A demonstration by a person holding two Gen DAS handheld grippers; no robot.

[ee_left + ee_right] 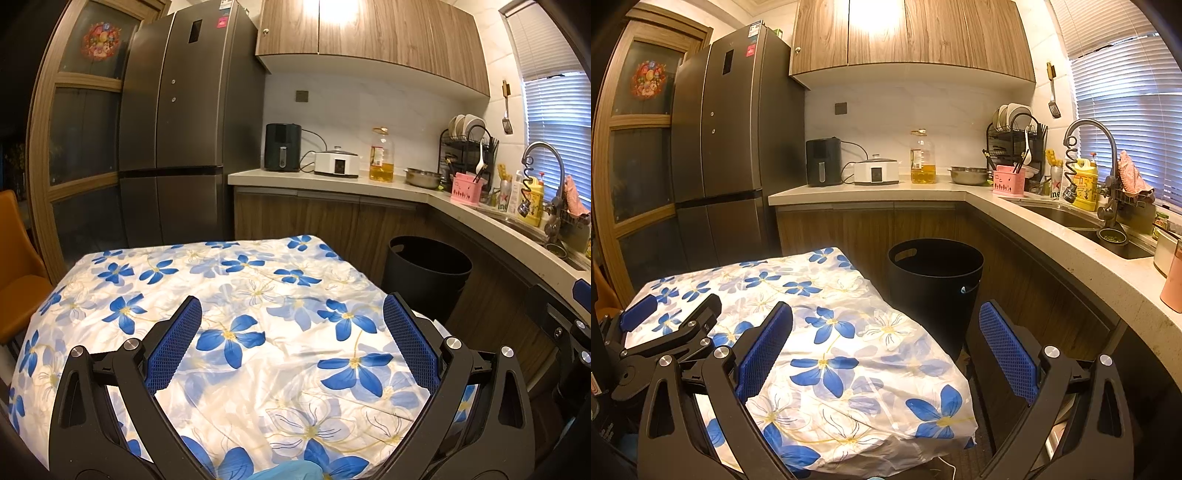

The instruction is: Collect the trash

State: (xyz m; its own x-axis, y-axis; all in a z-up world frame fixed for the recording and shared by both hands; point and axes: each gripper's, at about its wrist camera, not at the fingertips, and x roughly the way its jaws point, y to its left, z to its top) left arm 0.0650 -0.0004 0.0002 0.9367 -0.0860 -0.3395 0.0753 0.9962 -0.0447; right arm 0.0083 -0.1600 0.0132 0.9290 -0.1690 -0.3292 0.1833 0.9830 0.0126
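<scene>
Both grippers hover with jaws spread over the flowered tabletop, the bin beyond its far right corner

The left gripper and right gripper hold nothing, their blue-padded jaws wide apart above the white cloth with blue flowers covering the tabletop. The round black plastic trash bin stands on the floor just beside the tabletop's far right corner, against the wooden cabinets below the pale stone counter; no trash shows on the cloth
</scene>
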